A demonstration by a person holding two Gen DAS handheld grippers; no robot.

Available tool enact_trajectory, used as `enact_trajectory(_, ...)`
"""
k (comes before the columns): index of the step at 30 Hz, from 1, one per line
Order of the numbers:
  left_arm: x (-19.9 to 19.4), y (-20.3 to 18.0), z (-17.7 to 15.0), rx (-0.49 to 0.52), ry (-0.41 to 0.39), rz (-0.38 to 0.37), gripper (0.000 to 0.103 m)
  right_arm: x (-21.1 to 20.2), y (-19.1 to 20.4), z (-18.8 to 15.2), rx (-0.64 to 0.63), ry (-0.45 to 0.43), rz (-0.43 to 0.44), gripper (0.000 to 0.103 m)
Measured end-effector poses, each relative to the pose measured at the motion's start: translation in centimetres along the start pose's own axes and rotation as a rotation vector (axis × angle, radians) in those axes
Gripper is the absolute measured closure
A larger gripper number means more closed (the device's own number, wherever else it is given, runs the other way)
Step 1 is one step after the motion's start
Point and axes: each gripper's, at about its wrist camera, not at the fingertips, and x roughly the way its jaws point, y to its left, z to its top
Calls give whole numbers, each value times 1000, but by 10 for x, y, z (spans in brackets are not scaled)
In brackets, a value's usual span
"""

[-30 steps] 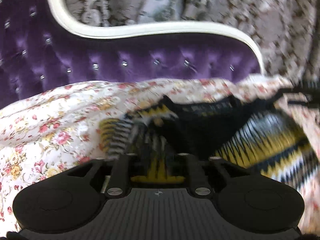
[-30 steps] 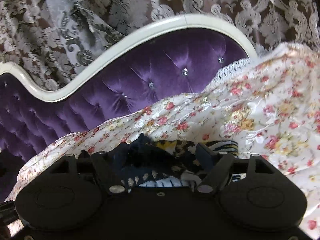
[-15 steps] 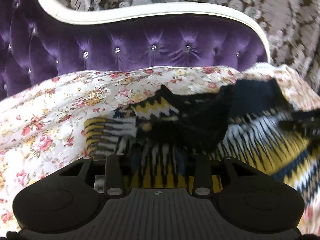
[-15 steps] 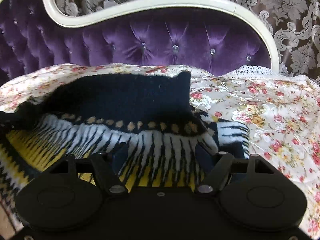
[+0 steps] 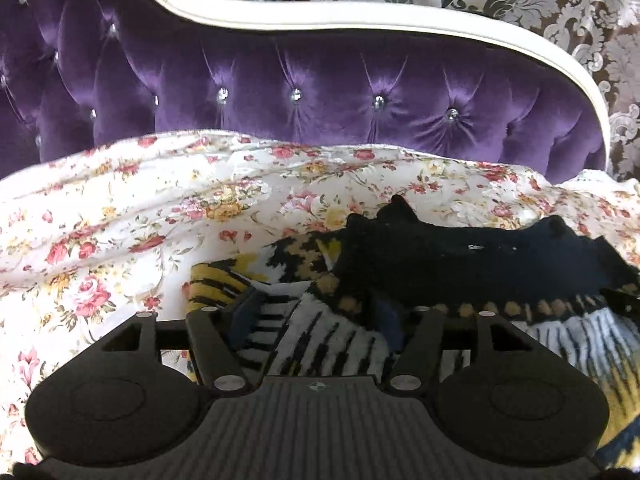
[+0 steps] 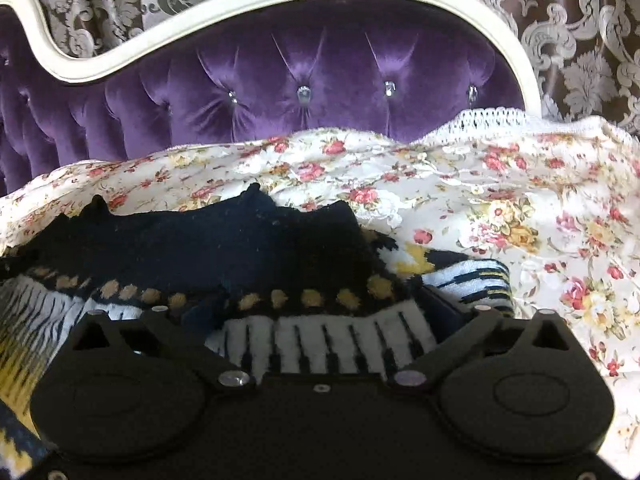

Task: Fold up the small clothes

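Left gripper (image 5: 316, 320): angled downward over the left end of the sweater (image 5: 460, 256); its black body fills the bottom of the left wrist view.
Left fingers (image 5: 244, 312): spread apart and opening; the white-and-black striped knit lies between them, and the pads do not press on it.
Right gripper (image 6: 316, 320): angled downward over the right end of the sweater (image 6: 240, 248); its black body fills the bottom of the right wrist view.
Right fingers (image 6: 444, 304): spread wide and opening; the striped band of the knit lies between them, with no pinch visible.
Sweater: knitted, with a dark navy upper part, a row of yellow dots below it, then white-and-black stripes and yellow patches. It lies spread across the bedspread (image 5: 120, 220), just in front of both grippers, with the navy edge toward the headboard (image 5: 320, 80).
Sweater cuffs: one striped yellow-and-black cuff shows at the left end in the left wrist view; one white-and-black striped cuff shows at the right end in the right wrist view.
Bedspread: cream with red and yellow flowers, rumpled, with a white lace edge near the headboard on the right; it carries the sweater.
Headboard: purple tufted velvet with shiny buttons and a curved cream frame; it stands upright behind the bedspread.
Curtain (image 6: 580, 40): brown with a silver floral pattern, behind the headboard.
Containers: cannot tell of any in either view.
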Motion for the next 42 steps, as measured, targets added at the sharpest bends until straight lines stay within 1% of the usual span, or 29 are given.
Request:
enact_trajectory(2,2,-3,-4,20,-33,23,34,-1,1,0,-4,-6,-6,1)
enact_trajectory(3,2,-3,-5,20,-40,28,33,-1,1,-1,-2,-10,-5,1)
enact_trajectory(8,4,2,-3,-8,-41,22,28,-3,2,-3,-4,-30,-10,1)
enact_trajectory(13,7,-3,-5,9,-46,55,23,-2,3,-4,-5,-40,-12,1)
enact_trajectory(23,8,-2,-8,1,-58,62,20,-3,3,-7,-6,-57,-15,1)
enact_trajectory(42,9,0,-8,-4,-65,64,18,-3,2,-7,2,-66,-6,1)
